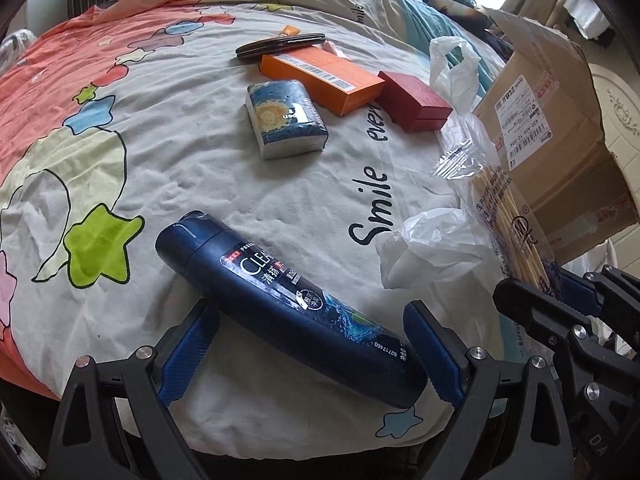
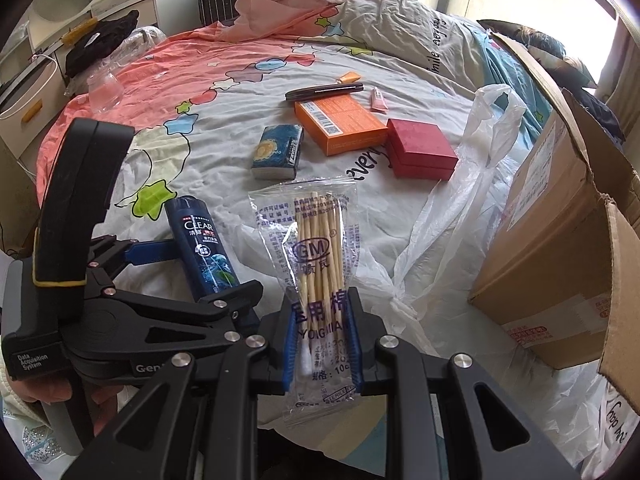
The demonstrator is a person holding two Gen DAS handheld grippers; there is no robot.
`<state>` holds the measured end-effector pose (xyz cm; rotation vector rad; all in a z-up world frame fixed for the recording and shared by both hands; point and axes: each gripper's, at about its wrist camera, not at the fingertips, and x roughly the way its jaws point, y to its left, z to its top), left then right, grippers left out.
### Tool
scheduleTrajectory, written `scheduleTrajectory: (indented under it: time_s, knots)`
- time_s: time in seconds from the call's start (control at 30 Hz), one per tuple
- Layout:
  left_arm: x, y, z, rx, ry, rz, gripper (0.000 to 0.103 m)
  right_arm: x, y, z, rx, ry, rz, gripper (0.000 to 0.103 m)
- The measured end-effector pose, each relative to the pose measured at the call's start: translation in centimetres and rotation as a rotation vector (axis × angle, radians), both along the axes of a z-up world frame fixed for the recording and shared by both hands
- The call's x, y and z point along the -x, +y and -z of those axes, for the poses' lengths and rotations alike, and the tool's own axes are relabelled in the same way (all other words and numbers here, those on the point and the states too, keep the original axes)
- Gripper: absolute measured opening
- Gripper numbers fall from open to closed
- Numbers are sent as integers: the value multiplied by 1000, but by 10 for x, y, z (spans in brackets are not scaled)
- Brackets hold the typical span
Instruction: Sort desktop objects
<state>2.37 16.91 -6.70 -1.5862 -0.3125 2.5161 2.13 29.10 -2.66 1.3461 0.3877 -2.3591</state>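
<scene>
At the bottom centre of the right wrist view, the right gripper [image 2: 322, 344] pinches a clear packet of cotton swabs [image 2: 318, 256] between its blue pads, the packet standing up toward mid-frame; its lower end and part of its printing are covered by the pads. In the left wrist view the same packet shows only as a cut-off strip at the right edge, half hidden behind a crumpled white plastic bag [image 1: 428, 248].

The left gripper [image 1: 310, 344] sits at the bottom of its own view with its jaws spread wide, a dark blue CLEAR shampoo bottle [image 1: 280, 300] lying slantwise between them on the star-print bedsheet [image 1: 180, 148]. The right pad lies against the bottle's base; whether the left pad touches it is hard to tell.

Farther up, near mid-frame, lies a blue tissue pack [image 1: 286, 120], then an orange carton [image 1: 324, 76] and a red box [image 1: 414, 100] just beside it. Behind the carton lies a dark, slim object [image 1: 280, 44] too flat to identify, and a small orange item, mostly hidden. A pink tube [image 2: 378, 100] shows only from the right wrist. An open cardboard box [image 1: 556, 128] fills the right edge, its far side cut off.
</scene>
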Motion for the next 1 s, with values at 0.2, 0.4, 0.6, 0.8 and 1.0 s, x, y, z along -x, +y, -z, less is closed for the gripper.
scheduleTrajectory:
  time_s: [0.2, 0.4, 0.6, 0.8, 1.0]
  knots:
    - [0, -5, -1, 26, 54, 76, 60, 0, -4, 0, 3, -3, -2, 21]
    - [-5, -6, -7, 69, 69, 168, 40, -2, -8, -3, 6, 4, 0, 21]
    - [-5, -8, -4, 79, 47, 215, 40, -2, -11, -2, 10, 2, 2, 21]
    - [-4, 4, 1, 133, 64, 221, 43, -1, -12, 1, 9, -8, 7, 21]
    - [-5, -4, -9, 94, 88, 258, 33, 1, -8, 1, 17, -8, 20, 21]
